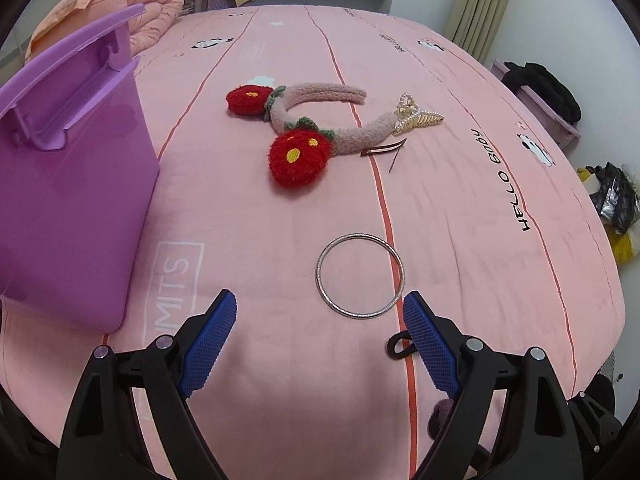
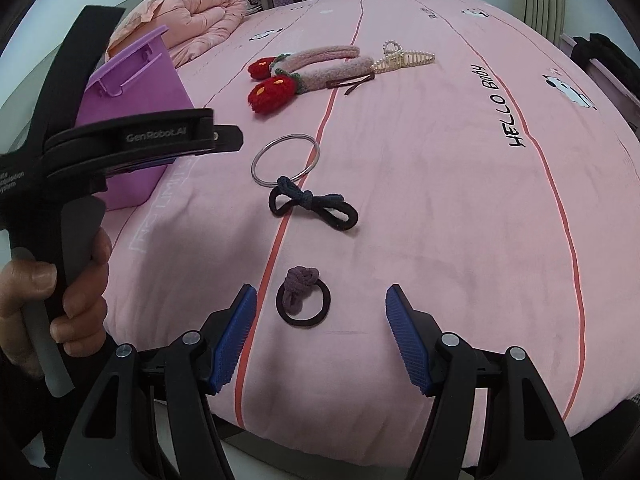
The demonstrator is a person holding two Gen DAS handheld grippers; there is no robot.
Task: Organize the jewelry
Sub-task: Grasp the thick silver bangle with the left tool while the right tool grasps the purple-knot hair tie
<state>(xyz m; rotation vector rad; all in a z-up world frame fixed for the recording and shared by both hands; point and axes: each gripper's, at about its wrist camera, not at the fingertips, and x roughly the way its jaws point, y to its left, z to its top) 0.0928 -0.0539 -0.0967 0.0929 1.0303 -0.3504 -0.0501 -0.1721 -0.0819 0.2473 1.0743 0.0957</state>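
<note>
A silver bangle (image 1: 360, 276) lies on the pink bed just beyond my open left gripper (image 1: 320, 312); it also shows in the right wrist view (image 2: 285, 160). Further back lie a pink fluffy headband with red flowers (image 1: 308, 128), a gold pearl claw clip (image 1: 416, 118) and a brown snap clip (image 1: 384, 150). A dark blue bow hair tie (image 2: 313, 204) lies near the bangle. A hair tie with a mauve knot (image 2: 302, 296) lies between the fingers of my open, empty right gripper (image 2: 321, 300). A purple bin (image 1: 68, 184) stands at the left.
A folded peach quilt (image 1: 120, 4) lies at the bed's far left. A pink box with black clothing (image 1: 548, 96) stands off the right side. The left hand-held gripper's body (image 2: 120, 144) fills the left of the right wrist view.
</note>
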